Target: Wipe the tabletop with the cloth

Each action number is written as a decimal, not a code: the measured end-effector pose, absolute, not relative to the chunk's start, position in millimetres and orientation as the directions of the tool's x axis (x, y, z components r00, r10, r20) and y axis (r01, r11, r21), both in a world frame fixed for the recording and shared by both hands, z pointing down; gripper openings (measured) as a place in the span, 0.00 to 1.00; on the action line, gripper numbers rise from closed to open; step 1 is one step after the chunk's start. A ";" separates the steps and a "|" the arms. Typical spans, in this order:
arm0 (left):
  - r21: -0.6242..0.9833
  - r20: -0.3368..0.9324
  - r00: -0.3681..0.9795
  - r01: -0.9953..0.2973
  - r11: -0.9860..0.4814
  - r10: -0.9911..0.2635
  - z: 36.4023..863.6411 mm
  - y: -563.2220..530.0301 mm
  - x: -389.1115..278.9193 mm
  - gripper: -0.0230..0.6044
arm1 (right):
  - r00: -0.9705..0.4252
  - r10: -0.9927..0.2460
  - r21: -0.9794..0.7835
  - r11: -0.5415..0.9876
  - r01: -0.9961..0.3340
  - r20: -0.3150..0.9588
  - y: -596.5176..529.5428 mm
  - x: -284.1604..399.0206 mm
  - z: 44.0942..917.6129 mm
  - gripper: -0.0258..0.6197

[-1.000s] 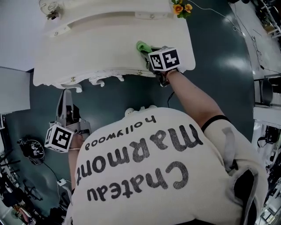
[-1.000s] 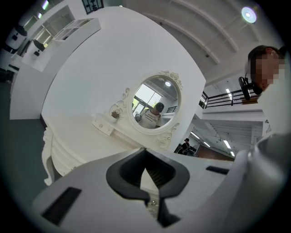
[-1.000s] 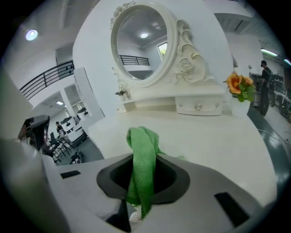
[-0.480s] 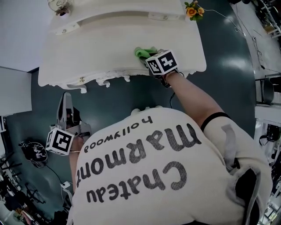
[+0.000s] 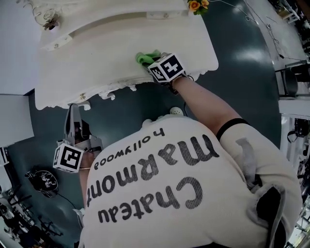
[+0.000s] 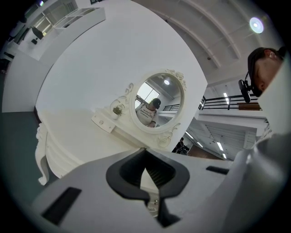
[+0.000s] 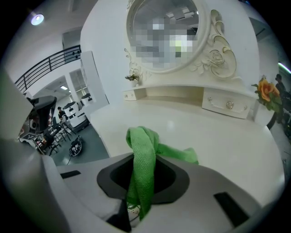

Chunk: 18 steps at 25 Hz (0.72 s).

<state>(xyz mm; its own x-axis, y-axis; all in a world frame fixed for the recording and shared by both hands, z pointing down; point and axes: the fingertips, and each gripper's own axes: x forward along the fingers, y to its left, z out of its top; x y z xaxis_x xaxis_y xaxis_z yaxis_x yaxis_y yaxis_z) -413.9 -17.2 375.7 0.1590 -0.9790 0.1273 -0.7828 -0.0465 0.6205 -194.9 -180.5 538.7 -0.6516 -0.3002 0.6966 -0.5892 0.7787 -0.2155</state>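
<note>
The right gripper (image 7: pixel 135 210), fingers closed, pinches the cloth (image 7: pixel 144 159) on the desk (image 7: pixel 223 136). The left gripper (image 6: pixel 152 202) is off the desk, fingers together, empty.

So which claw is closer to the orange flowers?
Right. The right claw holds the cloth on the tabletop, short of the flowers; the left claw hangs over the floor, off the tabletop.
</note>
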 end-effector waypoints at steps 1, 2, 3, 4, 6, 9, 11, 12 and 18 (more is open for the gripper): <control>0.618 0.131 0.162 -0.785 -0.047 -0.978 376.7 -19.3 -410.7 0.05 | -0.654 -0.296 -0.221 0.779 -0.587 0.696 -180.2 -195.1 539.5 0.17; 0.623 0.128 0.163 -0.781 -0.049 -0.978 376.2 -21.8 -406.7 0.05 | -0.656 -0.291 -0.226 0.779 -0.585 0.696 -180.0 -195.3 540.1 0.17; 0.630 0.119 0.164 -0.775 -0.054 -0.979 374.3 -24.7 -402.0 0.05 | -0.658 -0.287 -0.230 0.779 -0.584 0.696 -180.3 -195.2 539.9 0.17; 0.638 0.108 0.165 -0.768 -0.059 -0.980 371.7 -28.0 -397.0 0.05 | -0.659 -0.282 -0.235 0.779 -0.581 0.697 -180.9 -194.9 539.2 0.17; 0.641 0.099 0.164 -0.765 -0.063 -0.981 367.6 -33.6 -387.3 0.05 | -0.665 -0.267 -0.245 0.783 -0.572 0.698 -181.2 -192.8 538.3 0.17; 0.625 0.110 0.168 -0.778 -0.063 -0.980 366.9 -39.4 -374.5 0.05 | -0.669 -0.249 -0.252 0.791 -0.558 0.700 -180.9 -183.8 538.7 0.17; 0.622 0.114 0.174 -0.780 -0.066 -0.978 367.0 -44.2 -365.8 0.05 | -0.671 -0.243 -0.256 0.792 -0.555 0.701 -182.5 -175.5 539.0 0.17; 0.619 0.116 0.176 -0.782 -0.068 -0.977 366.9 -46.9 -361.4 0.05 | -0.671 -0.241 -0.258 0.792 -0.553 0.701 -183.6 -170.6 539.3 0.17; 0.614 0.109 0.188 -0.785 -0.083 -0.976 364.2 -62.3 -333.7 0.05 | -0.674 -0.242 -0.272 0.781 -0.562 0.698 -190.7 -133.2 539.5 0.17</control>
